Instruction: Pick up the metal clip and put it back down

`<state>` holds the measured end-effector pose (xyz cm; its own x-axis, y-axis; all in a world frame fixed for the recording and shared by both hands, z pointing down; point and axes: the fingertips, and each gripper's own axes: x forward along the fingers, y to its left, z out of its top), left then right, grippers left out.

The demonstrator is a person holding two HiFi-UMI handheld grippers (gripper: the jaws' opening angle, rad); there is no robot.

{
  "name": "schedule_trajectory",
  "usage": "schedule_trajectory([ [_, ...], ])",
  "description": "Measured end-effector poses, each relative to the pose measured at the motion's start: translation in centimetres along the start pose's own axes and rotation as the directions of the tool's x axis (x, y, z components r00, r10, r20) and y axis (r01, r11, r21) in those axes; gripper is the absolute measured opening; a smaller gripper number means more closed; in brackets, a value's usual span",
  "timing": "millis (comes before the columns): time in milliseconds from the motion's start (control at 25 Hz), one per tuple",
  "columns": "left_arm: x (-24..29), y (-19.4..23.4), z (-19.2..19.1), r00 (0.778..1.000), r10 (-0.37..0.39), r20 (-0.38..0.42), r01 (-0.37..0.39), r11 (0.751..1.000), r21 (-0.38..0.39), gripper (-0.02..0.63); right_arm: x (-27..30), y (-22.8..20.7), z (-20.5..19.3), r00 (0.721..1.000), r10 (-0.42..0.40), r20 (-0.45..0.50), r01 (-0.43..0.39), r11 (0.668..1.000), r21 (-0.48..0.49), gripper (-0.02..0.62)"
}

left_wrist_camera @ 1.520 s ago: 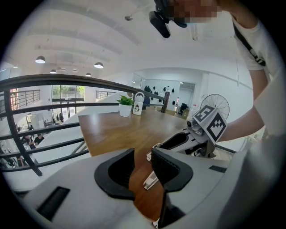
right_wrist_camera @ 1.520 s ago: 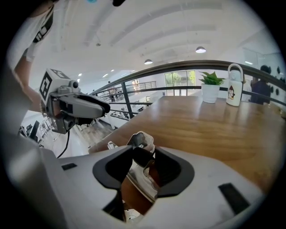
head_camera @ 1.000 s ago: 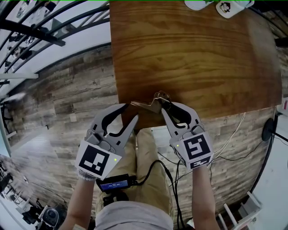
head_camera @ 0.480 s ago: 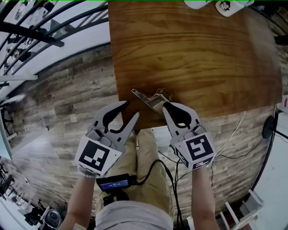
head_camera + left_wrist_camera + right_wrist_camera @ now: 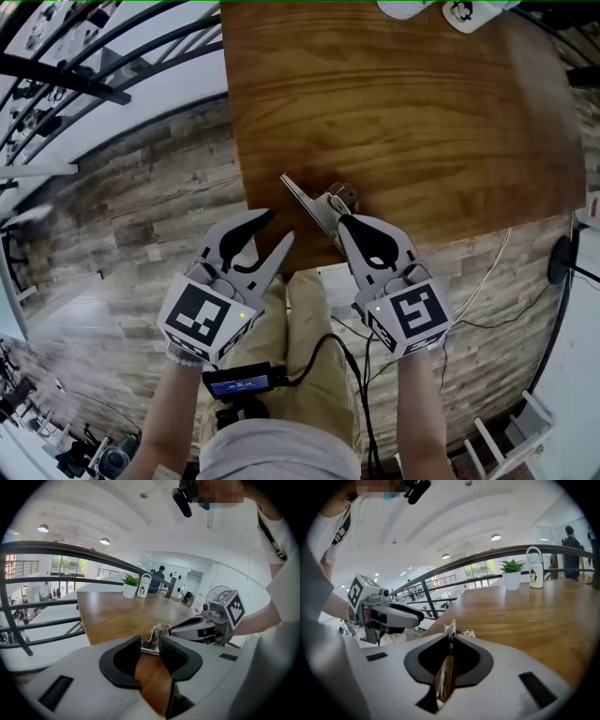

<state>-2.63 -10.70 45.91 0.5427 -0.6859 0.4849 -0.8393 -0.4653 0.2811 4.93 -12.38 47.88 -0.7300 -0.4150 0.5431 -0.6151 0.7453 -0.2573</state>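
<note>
Brown wood-grain tabletop (image 5: 422,112) fills most of my head view. At its near edge my white plastic right gripper (image 5: 349,225) has just been closing its jaws, and they now pinch the thin silver metal clip (image 5: 314,202), which juts out tilted past the tips. My matching left gripper (image 5: 274,228) hangs just beside it, jaws half spread with nothing in them. I judge the grasp made and the lift barely begun. Whether the clip has cleared the wood, I cannot tell. Raising it and setting it back down remain.
</note>
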Motion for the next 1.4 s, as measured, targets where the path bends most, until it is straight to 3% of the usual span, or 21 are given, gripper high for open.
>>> schedule_trajectory([
  [400,0.8,0.3,-0.2,0.998,-0.058,0.001,0.058,0.99,-0.126,0.123,-1.0,0.3,1.7,0.997,-0.02,0.077,0.018,1.0,0.023,0.031],
  [560,1.2,0.6,-0.1,0.996,-0.083,0.014,0.084,0.971,-0.224,0.123,-1.7,0.8,2.7,0.993,-0.016,0.116,0.014,1.0,0.02,0.031],
  [920,1.8,-0.6,0.2,0.985,-0.17,0.032,0.171,0.926,-0.336,0.235,-3.3,2.1,4.4,0.985,0.002,0.174,-0.003,1.0,0.007,0.029],
  [1400,1.7,-1.0,2.1,0.97,-0.222,0.103,0.244,0.871,-0.426,0.241,-4.9,3.1,5.6,0.973,0.035,0.228,-0.037,0.999,0.003,0.029],
])
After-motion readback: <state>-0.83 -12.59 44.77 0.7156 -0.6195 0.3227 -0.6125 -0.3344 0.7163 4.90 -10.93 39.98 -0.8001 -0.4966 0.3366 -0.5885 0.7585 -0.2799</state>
